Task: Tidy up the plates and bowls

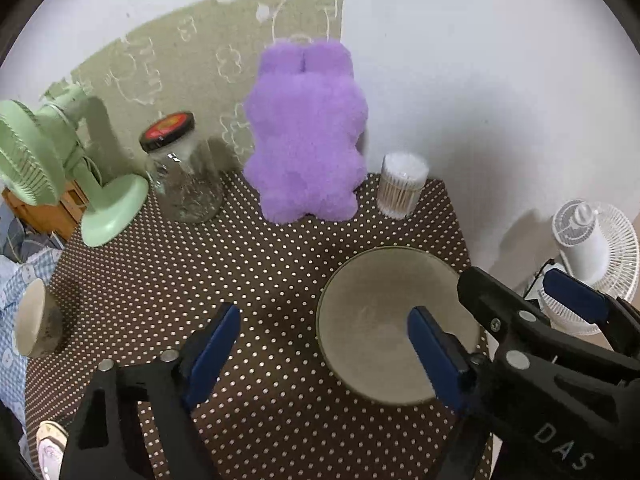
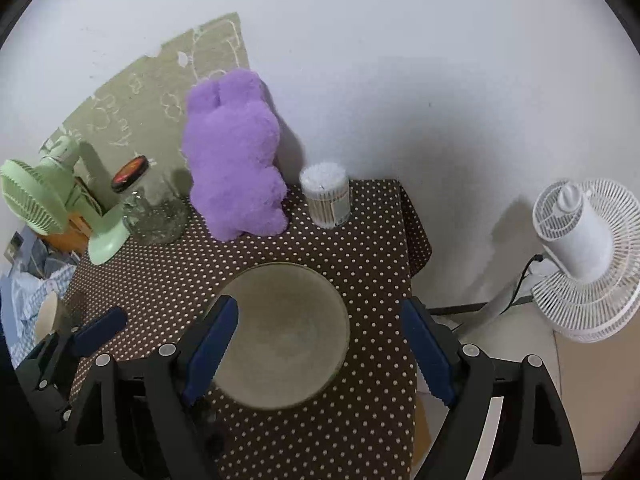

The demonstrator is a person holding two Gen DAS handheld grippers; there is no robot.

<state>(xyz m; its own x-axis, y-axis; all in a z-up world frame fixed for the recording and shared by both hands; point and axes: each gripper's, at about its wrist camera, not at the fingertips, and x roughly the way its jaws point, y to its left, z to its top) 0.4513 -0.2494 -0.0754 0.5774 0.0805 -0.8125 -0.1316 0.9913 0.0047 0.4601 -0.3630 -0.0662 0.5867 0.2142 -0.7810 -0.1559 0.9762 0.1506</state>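
Observation:
A grey-beige bowl (image 1: 376,320) (image 2: 284,332) stands upright and empty on the brown polka-dot tablecloth (image 1: 240,280) (image 2: 360,264). My left gripper (image 1: 324,356) is open; its right finger hangs over the bowl's inside, its left finger over bare cloth. My right gripper (image 2: 320,354) is open too, with most of the bowl between its jaws and no pad touching it. In the left wrist view the right gripper (image 1: 532,300) shows at the bowl's right rim. A second beige bowl (image 1: 34,320) (image 2: 48,314) lies on its side at the table's left edge.
At the back stand a purple plush toy (image 1: 304,136) (image 2: 236,168), a glass jar (image 1: 180,172) (image 2: 154,208), a green fan (image 1: 52,160) (image 2: 44,200) and a cotton swab tub (image 1: 402,186) (image 2: 326,196). A white fan (image 2: 584,256) stands beyond the table's right edge.

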